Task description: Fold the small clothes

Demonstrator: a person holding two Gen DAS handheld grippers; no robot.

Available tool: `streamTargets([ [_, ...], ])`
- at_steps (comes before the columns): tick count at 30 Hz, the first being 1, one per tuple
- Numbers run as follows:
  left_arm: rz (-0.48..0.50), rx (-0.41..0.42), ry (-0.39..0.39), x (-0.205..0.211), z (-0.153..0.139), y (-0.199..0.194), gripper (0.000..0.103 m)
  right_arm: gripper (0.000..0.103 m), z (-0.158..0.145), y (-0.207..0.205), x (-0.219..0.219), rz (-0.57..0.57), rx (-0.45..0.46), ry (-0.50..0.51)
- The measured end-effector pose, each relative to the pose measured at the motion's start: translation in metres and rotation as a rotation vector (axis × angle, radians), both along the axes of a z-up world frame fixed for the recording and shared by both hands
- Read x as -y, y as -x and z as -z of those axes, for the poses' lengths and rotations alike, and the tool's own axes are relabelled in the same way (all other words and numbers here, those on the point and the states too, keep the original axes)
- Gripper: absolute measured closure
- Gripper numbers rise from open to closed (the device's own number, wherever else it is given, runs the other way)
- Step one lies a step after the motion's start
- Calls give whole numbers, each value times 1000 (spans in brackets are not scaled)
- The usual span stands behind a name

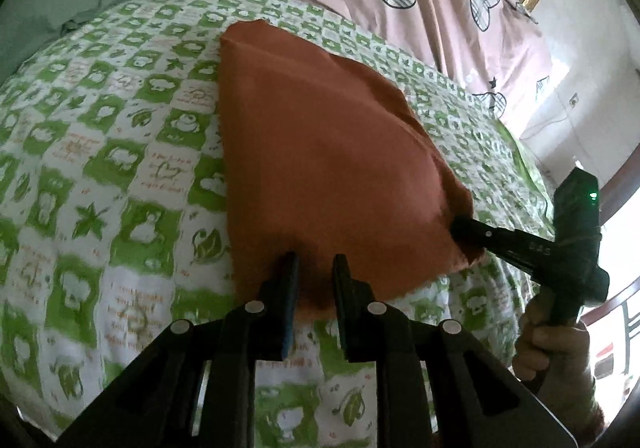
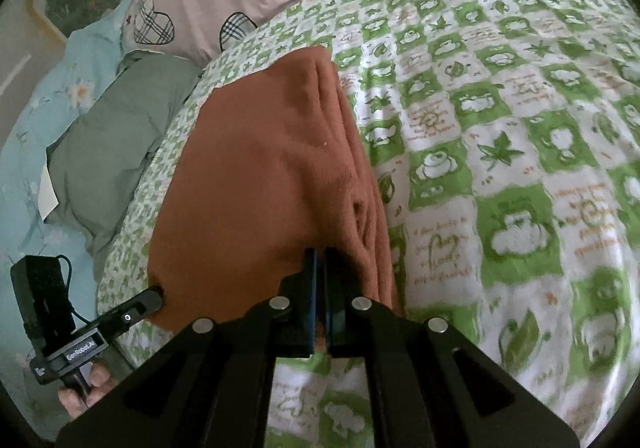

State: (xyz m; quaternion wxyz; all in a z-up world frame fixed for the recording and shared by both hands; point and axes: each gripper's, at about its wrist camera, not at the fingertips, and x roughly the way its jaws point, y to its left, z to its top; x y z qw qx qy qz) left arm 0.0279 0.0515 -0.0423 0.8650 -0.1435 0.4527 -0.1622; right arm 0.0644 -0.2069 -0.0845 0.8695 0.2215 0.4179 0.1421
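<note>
- Rust-orange garment [image 1: 320,152] lay partly folded on the green-checked sheet [image 1: 100,168].
- Right gripper [image 2: 320,260] clenched its near edge at six o'clock; left gripper [image 1: 314,268] stood parted there.
- Likely mid-fold; next, left must clamp before lifting.

In the right wrist view, at eight o'clock, the left gripper [image 2: 158,294] carries a white label reading "GenRobot.AI". The script printed on the green-checked bedsheet [image 2: 500,152] is too blurred to read.
</note>
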Motion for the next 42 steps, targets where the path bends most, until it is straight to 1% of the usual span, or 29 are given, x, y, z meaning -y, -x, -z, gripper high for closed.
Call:
streamTargets([
  [4,-21,17,-34,0,-4,15,82,99,-7,16,-6,-9,21,10],
  [6,-29,26,-48,1,-6,22,75,98,-12,23,-10,-13,29,19],
  [7,-33,29,-55,1,-9,26,67,92,-14,27,-12,-13,34,31],
  [8,-36,32,-59,1,-10,29,57,74,-15,31,-13,-11,38,42],
  [9,-40,37,-66,1,-13,33,51,60,-17,35,-15,-8,45,56],
  [10,-51,44,-78,1,-16,36,38,37,-19,40,-16,-7,61,63],
  [11,-65,54,-94,1,-19,41,30,32,-21,46,-17,-3,84,73],
  [13,-81,75,-128,0,-24,49,29,32,-24,56,-20,2,104,126],
  [14,-87,78,-145,0,-26,52,24,32,-24,59,-22,-2,101,144],
  [15,-96,77,-162,-1,-27,55,22,32,-23,62,-23,-5,95,155],
  [17,-109,74,-174,-4,-28,60,21,32,-20,69,-23,-9,87,158],
  [22,-127,33,-226,-10,-22,70,21,30,-16,82,-25,-14,72,201],
  [23,-130,30,-236,-10,-22,72,21,27,-17,83,-26,-16,73,207],
  [25,-141,23,-270,-11,-21,73,21,21,-18,85,-29,-28,76,220],
  [26,-146,21,-291,-11,-21,73,21,19,-19,86,-30,-37,76,227],
  [30,-156,16,-383,-11,-23,69,21,17,-22,84,-39,-81,53,272],
  [33,-143,43,-436,-10,-32,71,21,17,-29,84,-42,-115,45,301],
  [36,-139,78,-485,-10,-46,74,21,16,-43,86,-44,-155,56,314],
  [40,-128,101,-482,-14,-68,74,20,6,-65,91,-44,-174,89,324],
  [42,-122,117,-487,-15,-77,74,19,3,-74,93,-44,-178,109,328],
])
